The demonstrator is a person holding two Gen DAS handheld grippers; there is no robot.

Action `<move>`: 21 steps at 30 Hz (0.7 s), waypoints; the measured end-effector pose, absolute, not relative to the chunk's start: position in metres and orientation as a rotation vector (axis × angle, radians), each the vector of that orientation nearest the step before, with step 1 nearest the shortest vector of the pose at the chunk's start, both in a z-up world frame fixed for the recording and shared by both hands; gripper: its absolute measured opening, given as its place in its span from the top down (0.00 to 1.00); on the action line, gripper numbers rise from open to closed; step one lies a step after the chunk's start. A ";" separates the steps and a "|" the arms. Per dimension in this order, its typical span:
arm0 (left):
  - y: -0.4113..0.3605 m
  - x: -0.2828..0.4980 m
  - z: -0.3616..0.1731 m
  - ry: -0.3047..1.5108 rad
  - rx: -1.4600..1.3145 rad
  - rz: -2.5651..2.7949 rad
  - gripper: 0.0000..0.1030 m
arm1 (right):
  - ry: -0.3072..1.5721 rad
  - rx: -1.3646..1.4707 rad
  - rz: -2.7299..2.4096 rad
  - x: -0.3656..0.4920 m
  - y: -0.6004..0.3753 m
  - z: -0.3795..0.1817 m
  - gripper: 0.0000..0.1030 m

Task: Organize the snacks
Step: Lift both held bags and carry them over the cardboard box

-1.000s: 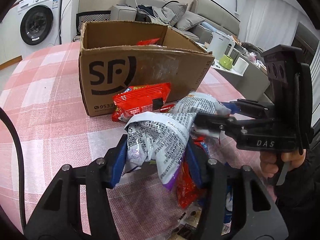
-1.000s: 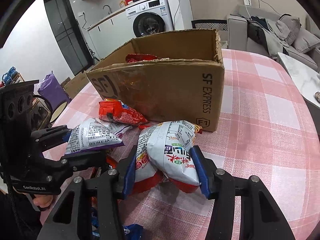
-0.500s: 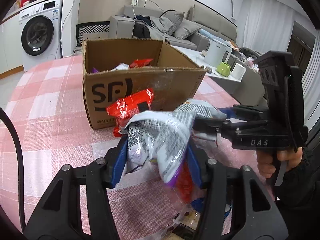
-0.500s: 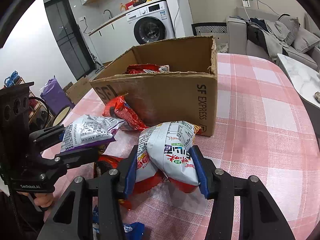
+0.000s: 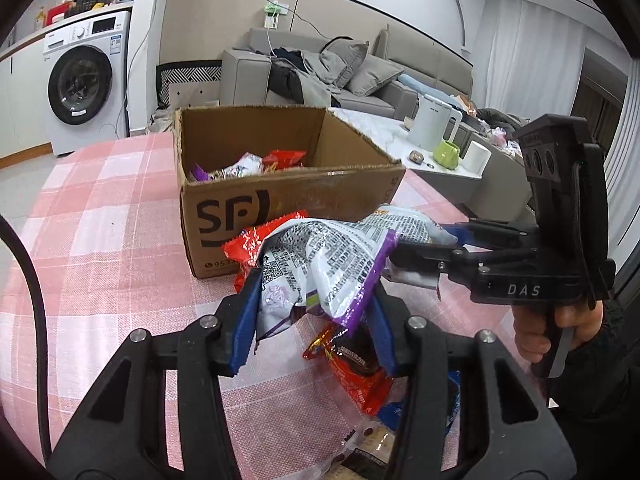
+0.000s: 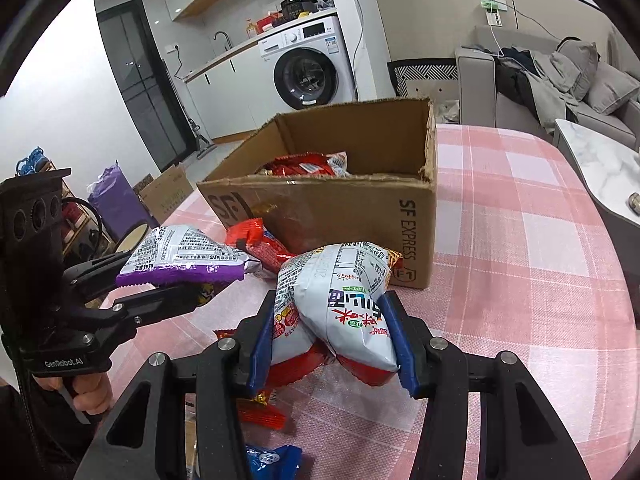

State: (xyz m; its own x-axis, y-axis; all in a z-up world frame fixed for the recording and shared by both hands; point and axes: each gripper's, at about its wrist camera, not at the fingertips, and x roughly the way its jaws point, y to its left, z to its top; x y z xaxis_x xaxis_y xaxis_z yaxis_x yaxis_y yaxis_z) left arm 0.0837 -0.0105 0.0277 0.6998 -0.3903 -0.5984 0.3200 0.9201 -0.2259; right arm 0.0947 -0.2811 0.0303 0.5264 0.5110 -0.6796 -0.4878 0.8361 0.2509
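Observation:
My left gripper is shut on a white and purple snack bag and holds it above the table, short of the open cardboard box. The same bag shows in the right wrist view. My right gripper is shut on a white and red snack bag, also lifted, in front of the box. The box holds several snack packs. A red snack pack leans against the box front.
More loose snacks lie on the pink checked tablecloth under the grippers: a red pack and a blue pack. A side table with a kettle and a green mug stands to the right.
Both grippers have risen with their bags, so the inside of the box now shows. The red pack stays against the box front.

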 end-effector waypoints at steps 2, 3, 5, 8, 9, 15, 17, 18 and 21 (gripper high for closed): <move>-0.007 0.082 0.032 0.678 -0.109 -0.393 0.55 | 0.808 0.034 0.601 0.092 -0.282 0.036 0.50; -0.006 0.080 0.036 0.669 -0.109 -0.391 0.55 | 0.804 0.034 0.602 0.092 -0.282 0.038 0.50; -0.003 0.078 0.041 0.658 -0.112 -0.385 0.55 | 0.793 0.038 0.603 0.091 -0.283 0.042 0.50; 0.000 0.074 0.051 0.640 -0.111 -0.372 0.55 | 0.774 0.039 0.605 0.087 -0.284 0.049 0.50; 0.002 0.072 0.053 0.633 -0.112 -0.367 0.55 | 0.766 0.041 0.606 0.085 -0.285 0.053 0.50; 0.014 0.066 0.074 0.597 -0.138 -0.337 0.55 | 0.718 0.053 0.601 0.077 -0.291 0.074 0.50; 0.015 0.066 0.082 0.585 -0.137 -0.334 0.55 | 0.702 0.057 0.594 0.075 -0.292 0.079 0.50; 0.016 0.066 0.086 0.578 -0.135 -0.330 0.55 | 0.698 0.063 0.593 0.074 -0.293 0.081 0.50; 0.016 0.067 0.098 0.564 -0.129 -0.320 0.55 | 0.681 0.076 0.588 0.072 -0.294 0.087 0.50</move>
State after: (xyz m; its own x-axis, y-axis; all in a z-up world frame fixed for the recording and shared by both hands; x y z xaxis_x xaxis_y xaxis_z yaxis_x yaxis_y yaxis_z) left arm 0.0672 0.0160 0.0975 0.7976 -0.3319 -0.5036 0.2619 0.9427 -0.2065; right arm 0.0719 -0.2944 0.0870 0.6223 0.5352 -0.5712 -0.4868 0.8361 0.2530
